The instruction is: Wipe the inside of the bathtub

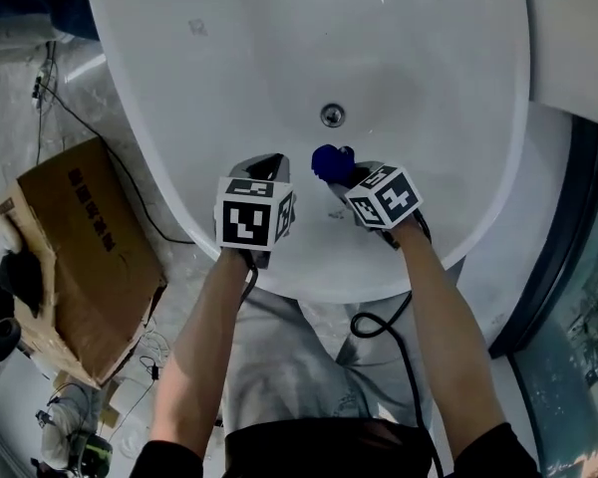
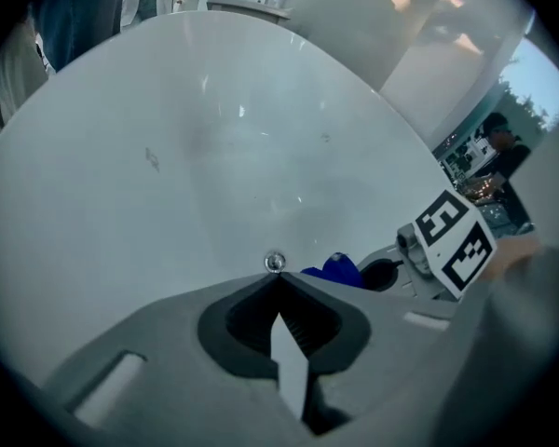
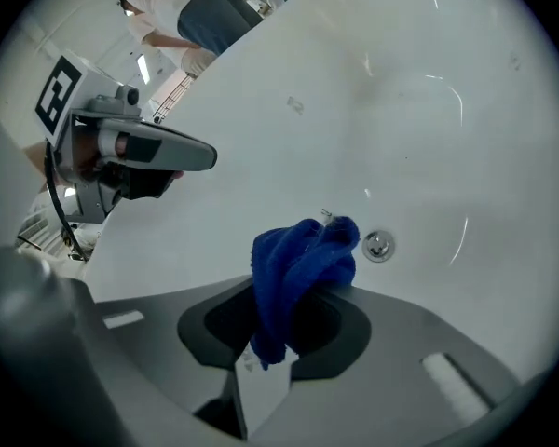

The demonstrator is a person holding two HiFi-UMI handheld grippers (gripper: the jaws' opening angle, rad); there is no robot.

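A white bathtub (image 1: pixel 279 58) fills the upper head view, its metal drain (image 1: pixel 331 115) near the middle of the floor. My right gripper (image 1: pixel 335 172) is shut on a bunched blue cloth (image 1: pixel 329 161), held just above the tub floor, short of the drain (image 3: pixel 378 246). The blue cloth (image 3: pixel 298 273) sticks up from between the jaws in the right gripper view. My left gripper (image 1: pixel 269 165) hangs beside it on the left, shut with nothing between its jaws. From the left gripper view, the cloth (image 2: pixel 336 270) shows just right of the drain (image 2: pixel 275 263).
A cardboard box (image 1: pixel 80 257) lies on the floor left of the tub, with black cables (image 1: pixel 110 157) trailing past it. A cable (image 1: pixel 384 322) loops down from the right gripper. A dark curved rail (image 1: pixel 553 247) runs along the tub's right side.
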